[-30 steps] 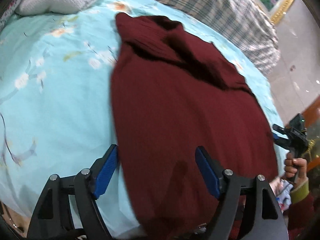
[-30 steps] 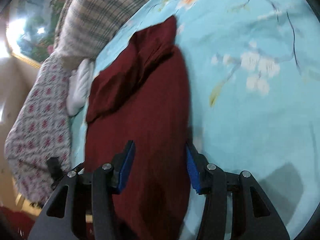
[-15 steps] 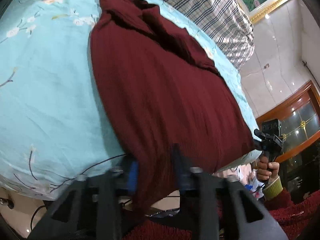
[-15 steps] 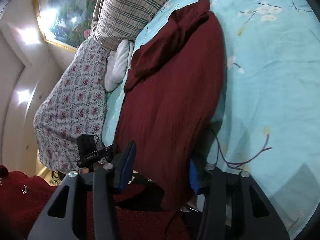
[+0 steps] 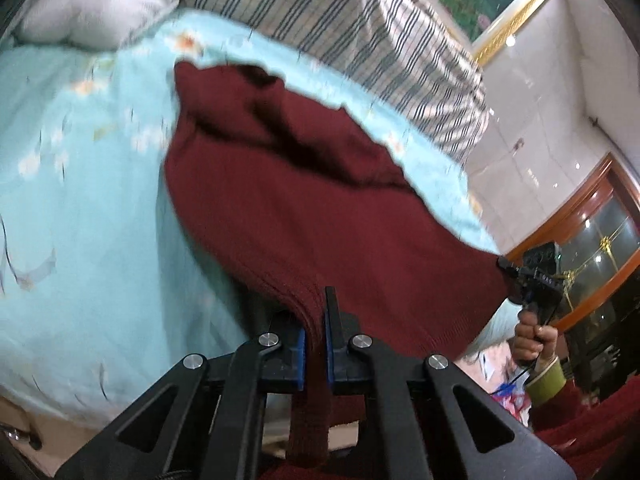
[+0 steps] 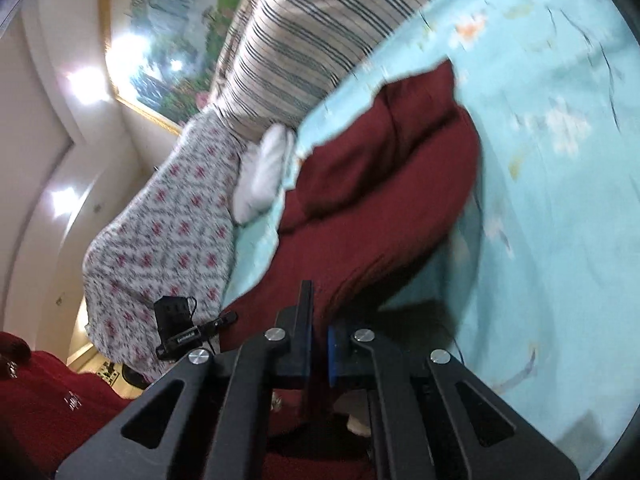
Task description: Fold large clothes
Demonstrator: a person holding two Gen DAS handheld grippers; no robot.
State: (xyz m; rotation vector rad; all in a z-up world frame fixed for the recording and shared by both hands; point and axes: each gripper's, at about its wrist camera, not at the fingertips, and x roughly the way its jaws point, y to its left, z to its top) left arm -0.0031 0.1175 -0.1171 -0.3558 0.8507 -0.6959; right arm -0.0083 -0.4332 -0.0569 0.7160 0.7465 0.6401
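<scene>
A dark red knitted sweater (image 5: 304,200) lies lengthwise on the light blue flowered bed sheet (image 5: 80,184), its sleeves folded over its far end. My left gripper (image 5: 315,336) is shut on the sweater's near hem, which is lifted off the bed. My right gripper (image 6: 318,344) is shut on the other corner of the same hem; the sweater (image 6: 372,216) stretches away from it. The right gripper also shows in the left wrist view (image 5: 536,280), held by a hand, and the left gripper shows in the right wrist view (image 6: 180,328).
A striped plaid quilt (image 5: 360,32) and a white pillow (image 5: 100,4) lie at the bed's far end. A red-flowered quilt (image 6: 160,240) hangs at the bed's side. A wooden cabinet (image 5: 592,248) stands to the right. The bed edge is just below the grippers.
Both grippers, open around the hem a second ago, have shut on it and raised it. The near part of the sweater now hangs up off the sheet.
</scene>
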